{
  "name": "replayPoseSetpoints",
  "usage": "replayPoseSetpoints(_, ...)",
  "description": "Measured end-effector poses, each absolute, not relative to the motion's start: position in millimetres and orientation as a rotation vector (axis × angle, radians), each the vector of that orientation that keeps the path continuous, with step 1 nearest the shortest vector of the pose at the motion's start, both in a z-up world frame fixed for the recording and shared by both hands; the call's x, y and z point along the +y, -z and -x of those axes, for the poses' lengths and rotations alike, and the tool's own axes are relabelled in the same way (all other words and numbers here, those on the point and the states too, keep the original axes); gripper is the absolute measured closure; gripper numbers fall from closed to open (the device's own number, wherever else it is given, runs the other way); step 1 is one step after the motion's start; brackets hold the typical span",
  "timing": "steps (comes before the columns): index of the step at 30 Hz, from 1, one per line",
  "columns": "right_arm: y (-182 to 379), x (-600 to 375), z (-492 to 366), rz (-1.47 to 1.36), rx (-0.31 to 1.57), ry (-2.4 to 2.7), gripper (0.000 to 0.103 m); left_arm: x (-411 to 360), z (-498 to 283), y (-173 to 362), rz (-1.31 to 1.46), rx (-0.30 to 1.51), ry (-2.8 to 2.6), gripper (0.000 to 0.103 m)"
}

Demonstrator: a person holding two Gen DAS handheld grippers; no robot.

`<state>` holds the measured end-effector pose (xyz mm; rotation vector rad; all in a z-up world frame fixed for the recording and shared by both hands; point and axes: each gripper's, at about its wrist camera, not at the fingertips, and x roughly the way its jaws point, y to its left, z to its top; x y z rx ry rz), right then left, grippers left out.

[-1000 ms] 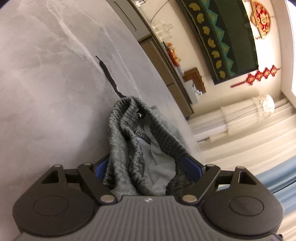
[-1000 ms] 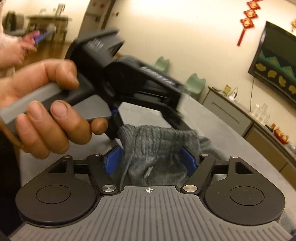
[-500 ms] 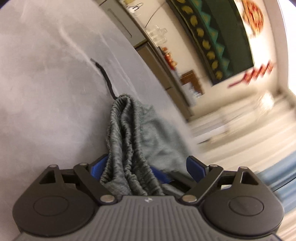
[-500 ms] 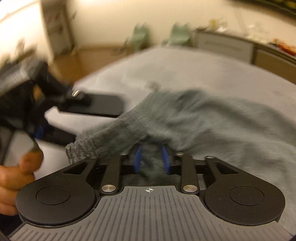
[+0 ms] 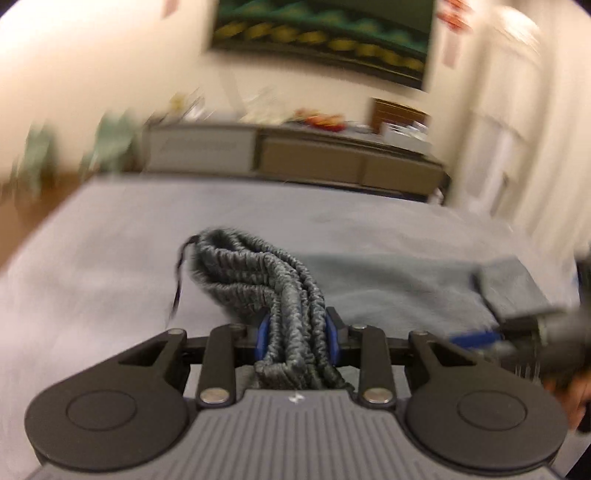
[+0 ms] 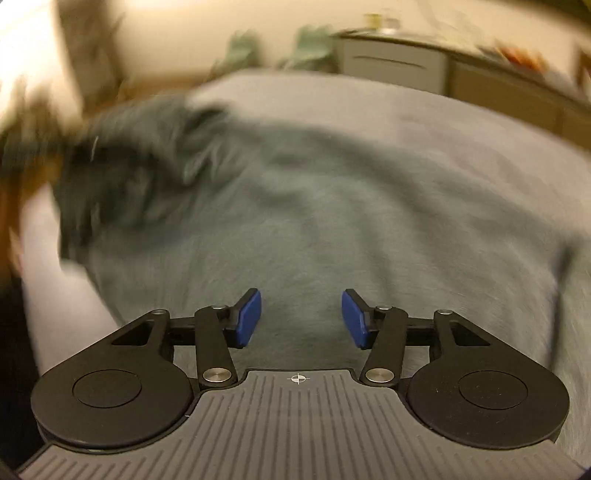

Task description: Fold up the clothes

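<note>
On the grey desk (image 5: 92,258), the right gripper (image 6: 301,319) just let go of the grey pants (image 6: 314,206) and gapes wide; beside it, the left gripper (image 5: 294,328) pinches their waistband (image 5: 258,266).

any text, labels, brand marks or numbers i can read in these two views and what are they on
No readable words or numbers.
Left gripper body: a small white mark, too blurred to read.
Right gripper body: a white crosshair symbol, no letters.
Red wall hangings: blurred, unreadable.
</note>
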<state>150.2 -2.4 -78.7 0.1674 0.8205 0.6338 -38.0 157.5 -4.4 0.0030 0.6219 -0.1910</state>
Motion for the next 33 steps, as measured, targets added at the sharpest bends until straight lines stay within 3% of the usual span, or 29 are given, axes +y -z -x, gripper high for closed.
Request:
replayPoseSetpoints(3,85.3,-64.3,-155.5,-0.378,0.823,-0.625,0.030,73.3,34.5,12.9,-0.095,0.645,0.277,0.067)
replayPoseSetpoints(4,90.8,-87.5,-157.9,-0.508,0.810,-0.628,0.028,45.3,32.1,23.0,-0.141,0.667,0.310,0.062)
replayPoseSetpoints(7,113.7,-127.4,-168.1,-0.758,0.843,-0.638,0.021,-0.5,38.6,51.1,-0.239,0.710,0.348,0.059)
replayPoseSetpoints(11,132.7,-141.5,-180.7,-0.873,0.903,-0.643,0.019,15.8,67.6,51.4,-0.166,0.668,0.359,0.046)
replayPoseSetpoints(16,133.6,-118.7,-182.4,-0.730,0.933,-0.652,0.017,67.2,77.0,41.2,-0.023,0.673,0.241,0.038)
replayPoseSetpoints(23,128.8,-67.0,-167.0,-0.455,0.922,-0.732,0.026,116.6,65.3,62.6,0.156,0.803,0.220,0.035)
replayPoseSetpoints(26,122.7,-48.7,-156.0,-0.254,0.878,-0.686,0.058,113.0,71.9,62.2,0.120,0.785,0.246,0.034)
replayPoseSetpoints(27,120.4,-44.0,-154.5,-0.194,0.868,-0.663,0.061,111.8,74.1,62.1,0.108,0.779,0.254,0.035)
replayPoseSetpoints(31,107.7,-43.3,-142.1,-0.099,0.852,-0.599,0.061,129.6,73.1,44.6,0.116,0.751,0.251,0.032)
replayPoseSetpoints(33,106.8,-46.3,-139.2,-0.093,0.868,-0.596,0.056,145.3,61.8,45.2,0.116,0.778,0.202,0.031)
